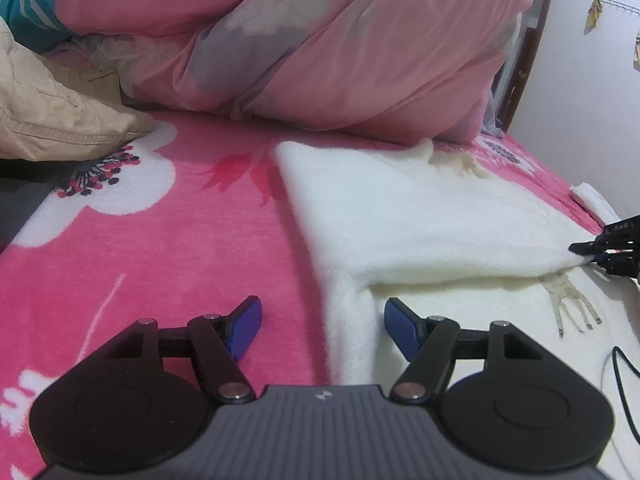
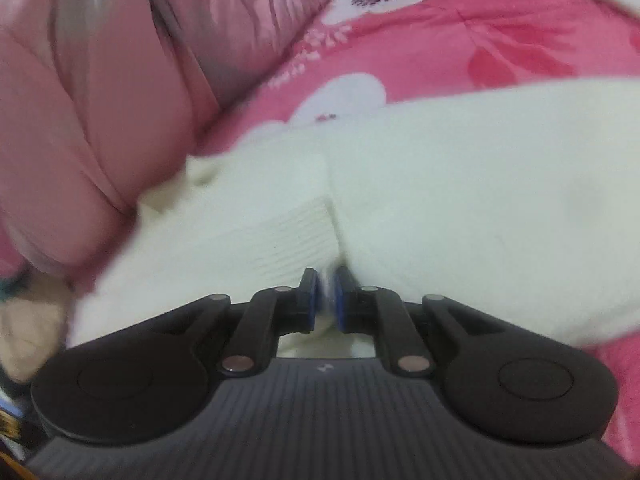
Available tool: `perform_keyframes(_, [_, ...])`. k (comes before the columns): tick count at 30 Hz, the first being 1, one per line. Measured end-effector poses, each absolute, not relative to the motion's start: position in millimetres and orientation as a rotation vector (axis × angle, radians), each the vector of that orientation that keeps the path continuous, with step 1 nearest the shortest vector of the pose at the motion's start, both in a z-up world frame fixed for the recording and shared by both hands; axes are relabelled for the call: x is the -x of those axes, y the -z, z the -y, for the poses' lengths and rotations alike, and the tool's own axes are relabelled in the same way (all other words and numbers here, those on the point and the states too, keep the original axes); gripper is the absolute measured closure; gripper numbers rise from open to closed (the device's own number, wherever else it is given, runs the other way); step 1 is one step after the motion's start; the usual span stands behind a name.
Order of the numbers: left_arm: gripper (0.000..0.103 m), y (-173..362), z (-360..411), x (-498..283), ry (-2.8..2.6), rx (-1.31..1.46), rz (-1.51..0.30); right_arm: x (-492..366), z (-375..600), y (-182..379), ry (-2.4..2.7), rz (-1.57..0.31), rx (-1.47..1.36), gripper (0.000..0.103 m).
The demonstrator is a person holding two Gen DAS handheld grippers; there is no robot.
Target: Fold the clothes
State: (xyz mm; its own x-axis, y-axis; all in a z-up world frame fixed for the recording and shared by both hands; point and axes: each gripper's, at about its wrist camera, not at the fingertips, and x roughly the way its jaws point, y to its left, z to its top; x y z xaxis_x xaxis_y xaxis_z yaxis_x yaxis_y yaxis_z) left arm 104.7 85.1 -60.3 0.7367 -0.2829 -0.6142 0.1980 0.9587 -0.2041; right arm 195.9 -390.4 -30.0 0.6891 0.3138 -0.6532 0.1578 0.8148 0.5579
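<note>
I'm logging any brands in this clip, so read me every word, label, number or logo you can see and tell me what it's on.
No readable words or numbers in either view.
Left gripper: a small pale emblem on its grey housing, a logo shape, no letters legible.
Right gripper: the same small emblem, blurred.
White garment: a faint tan printed figure, a picture, not text.
Pink floral blanket: flower pattern only.

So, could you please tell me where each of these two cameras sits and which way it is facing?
Left wrist: sits on the left gripper, facing forward and down over the pink flowered blanket and the fluffy cream-white garment; its jaws stand open, empty.
Right wrist: sits on the right gripper, close over the same garment, jaws pinching a fold of it.
Shared: garment, blanket, pink quilt; the left view also catches the right gripper at its right edge.
</note>
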Motion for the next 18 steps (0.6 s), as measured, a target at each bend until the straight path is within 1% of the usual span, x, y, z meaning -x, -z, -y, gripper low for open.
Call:
perform_keyframes(1, [0.034,60,-85,-105,0.265,0.130,-0.695,-194,392,23,-0.073,-0.806,-0.620,0.091])
perform_keyframes(3, [0.033,60,-85,-105,0.266,0.131,-0.697,-191,393,6,-0.022,-0.776,-0.582,0.079])
perform_keyframes(6, [0.033,60,-85,-104,0.265,0.134,-0.699,-182,372,-23,-0.032,-0.733,-0.451,0.079])
perform_keyframes(10, [0.033,59,-84,-104,0.262,0.136,-0.699,-177,312,-40,-0.185,-0.744,-0.250,0.079])
perform_keyframes(16, [0.034,58,-90,-105,0.217,0.143,-0.689,-189,249,-4,-0.268,-0.850,0.008,0.081])
perform_keyframes(18, [0.033,58,-92,-106,0.208,0.156,-0.693,-191,249,9,-0.268,-0.867,0.030,0.081])
